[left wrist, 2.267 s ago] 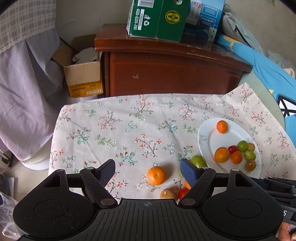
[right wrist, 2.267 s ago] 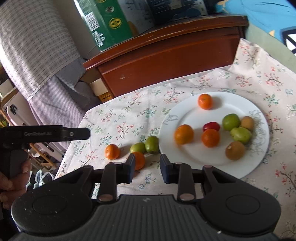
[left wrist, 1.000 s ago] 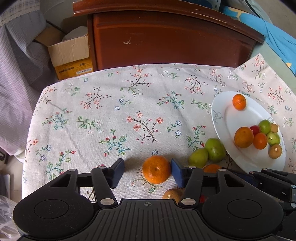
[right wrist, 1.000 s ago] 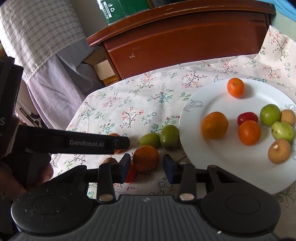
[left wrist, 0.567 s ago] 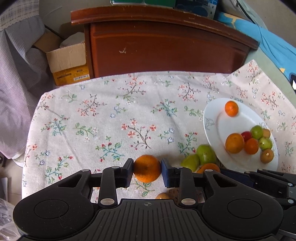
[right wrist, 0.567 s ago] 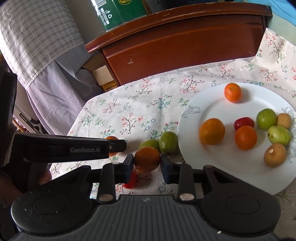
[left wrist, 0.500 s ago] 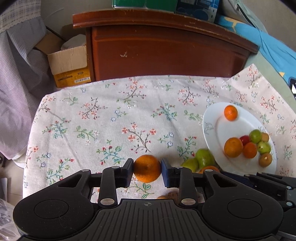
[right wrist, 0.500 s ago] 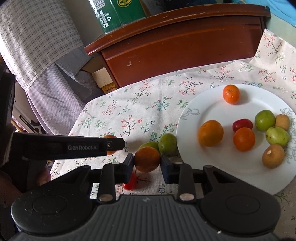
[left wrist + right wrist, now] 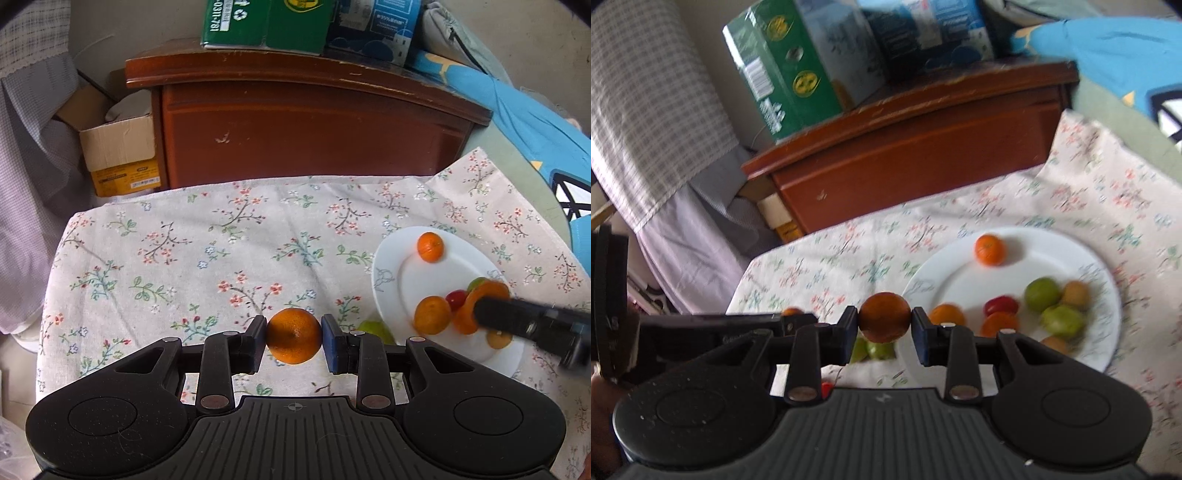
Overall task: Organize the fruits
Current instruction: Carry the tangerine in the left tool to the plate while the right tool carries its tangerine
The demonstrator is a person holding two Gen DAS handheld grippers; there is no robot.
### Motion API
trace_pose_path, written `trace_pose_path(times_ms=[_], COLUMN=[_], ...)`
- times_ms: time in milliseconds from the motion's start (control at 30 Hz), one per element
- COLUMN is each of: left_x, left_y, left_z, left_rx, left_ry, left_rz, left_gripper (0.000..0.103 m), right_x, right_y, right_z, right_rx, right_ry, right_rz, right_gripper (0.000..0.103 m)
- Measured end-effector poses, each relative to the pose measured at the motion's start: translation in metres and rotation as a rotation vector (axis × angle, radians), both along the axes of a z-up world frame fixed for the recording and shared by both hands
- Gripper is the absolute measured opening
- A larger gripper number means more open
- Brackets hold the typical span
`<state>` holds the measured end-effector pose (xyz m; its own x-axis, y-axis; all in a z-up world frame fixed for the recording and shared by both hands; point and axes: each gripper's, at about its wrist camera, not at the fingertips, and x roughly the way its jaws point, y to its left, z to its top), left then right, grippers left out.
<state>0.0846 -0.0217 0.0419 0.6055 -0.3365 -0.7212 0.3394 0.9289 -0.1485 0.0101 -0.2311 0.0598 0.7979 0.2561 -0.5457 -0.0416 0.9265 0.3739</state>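
Just left of the white plate (image 9: 384,295), above the flowered cloth (image 9: 221,258) of the desk, an orange (image 9: 294,336) was held clamped between the pads of the left hand-held gripper (image 9: 294,338), whose jaws had just been closing onto it. A second orange (image 9: 884,316) was pinched in the same way by the right hand-held gripper (image 9: 884,323), at the near left edge of the plate (image 9: 1104,332) and clear of the cloth. Each fruit was taken across its widest part, which was judged the safest hold: a round, smooth-skinned orange could roll or squirt out if gripped off centre. It was judged light and fairly firm, with some give in the peel, so a moderate squeeze should have sufficed and a hard one might have bruged it. Two green fruits (image 9: 873,349) were left on the cloth just beside the plate's left rim. On the plate, several small fruits were gathered, so a gentle set-down was advised lest they be knocked into rolling.
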Motion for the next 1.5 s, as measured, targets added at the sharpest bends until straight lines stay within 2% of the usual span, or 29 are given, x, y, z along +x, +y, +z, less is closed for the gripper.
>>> trace_pose_path(times_ms=[200,467,700,1033,1500], left_x=[-0.005,-0.019,-0.027,-0.035,-0.03], left_y=[-0.011,-0.037,-0.063,-0.07,-0.092], left_z=[0.005,0.013,0.011,0.02,-0.007], left_rx=[-0.029,-0.075,-0.09,-0.113,-0.151], left_ry=[-0.009,-0.023,-0.021,-0.06,0.009], left_rz=[-0.046,-0.136,-0.199,-0.231,-0.26], left_gripper=[0.029,0.029,0.029,0.029,0.029], right_x=[-0.005,-0.001,0.006,0.012,0.041], right_y=[-0.045,-0.084,-0.087,-0.085,-0.076], right_z=[0.018,0.016,0.014,0.015,-0.008], right_rx=[0.035,0.071,0.061,0.071,0.052], right_ry=[-0.008,0.039,0.034,0.025,0.089], right_rz=[-0.101,-0.162,-0.152,-0.142,-0.087], right_gripper=[0.032,0.032,0.032,0.032,0.032])
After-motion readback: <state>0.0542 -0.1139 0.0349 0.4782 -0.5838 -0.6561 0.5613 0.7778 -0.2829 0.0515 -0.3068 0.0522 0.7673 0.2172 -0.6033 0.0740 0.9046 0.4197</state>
